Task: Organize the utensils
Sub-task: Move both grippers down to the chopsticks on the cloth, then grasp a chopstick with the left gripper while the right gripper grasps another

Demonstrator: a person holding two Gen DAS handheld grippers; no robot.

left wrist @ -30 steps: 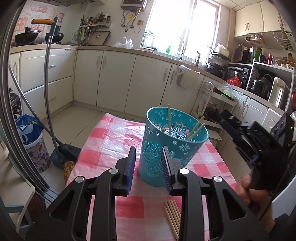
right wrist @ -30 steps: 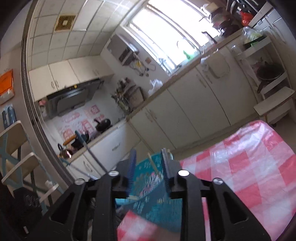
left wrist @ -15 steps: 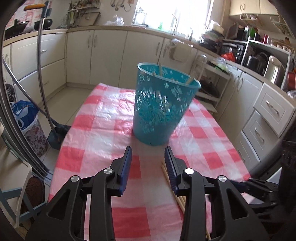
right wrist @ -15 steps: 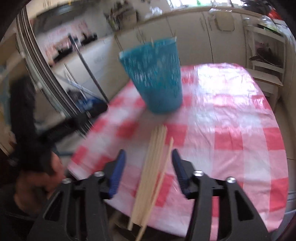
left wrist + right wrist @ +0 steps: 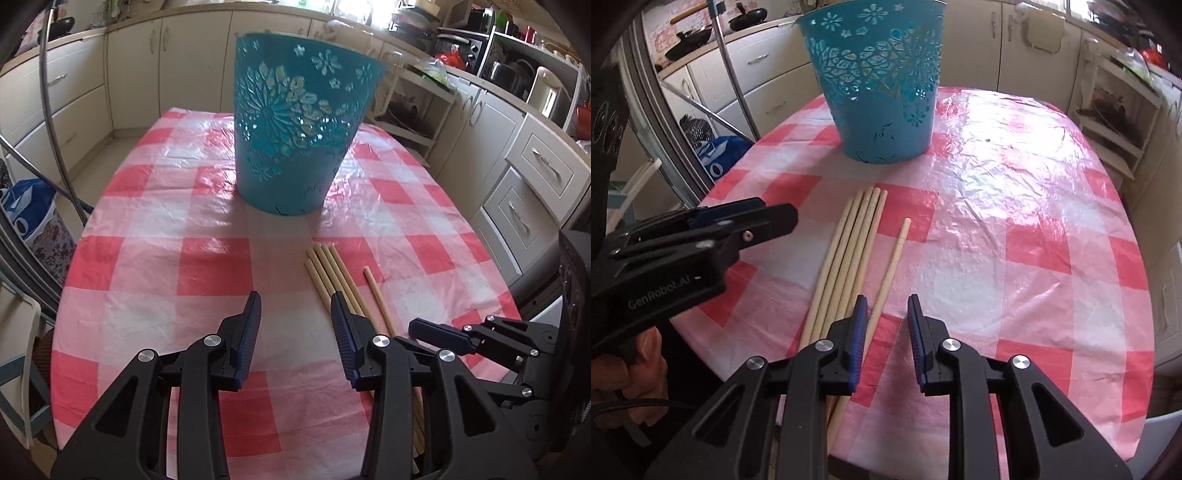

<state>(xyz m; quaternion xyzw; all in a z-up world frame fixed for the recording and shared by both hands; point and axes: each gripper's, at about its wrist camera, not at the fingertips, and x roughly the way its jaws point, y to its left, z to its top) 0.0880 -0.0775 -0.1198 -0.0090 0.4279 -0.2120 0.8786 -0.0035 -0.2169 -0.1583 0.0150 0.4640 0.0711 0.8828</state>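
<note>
A teal cut-out bucket (image 5: 295,122) stands upright on the red-and-white checked tablecloth (image 5: 155,221); it also shows in the right wrist view (image 5: 882,81). Several pale wooden chopsticks (image 5: 849,251) lie side by side in front of it, and one chopstick (image 5: 892,266) lies apart to their right. My left gripper (image 5: 293,325) is open and empty, low over the cloth just left of the chopsticks (image 5: 332,277). My right gripper (image 5: 886,325) is open and empty, its left finger (image 5: 858,325) over the single chopstick's near part.
Cream kitchen cabinets (image 5: 74,85) run along the back and right. A broom handle (image 5: 55,122) and a blue bag (image 5: 26,210) stand left of the table. A shelf rack (image 5: 1115,103) stands to the far right. The table's front edge is close under both grippers.
Both grippers have pulled back from the bucket and dropped low toward the chopsticks on the cloth. The right gripper swung down from pointing at the ceiling. Bucket and chopsticks have not moved.
</note>
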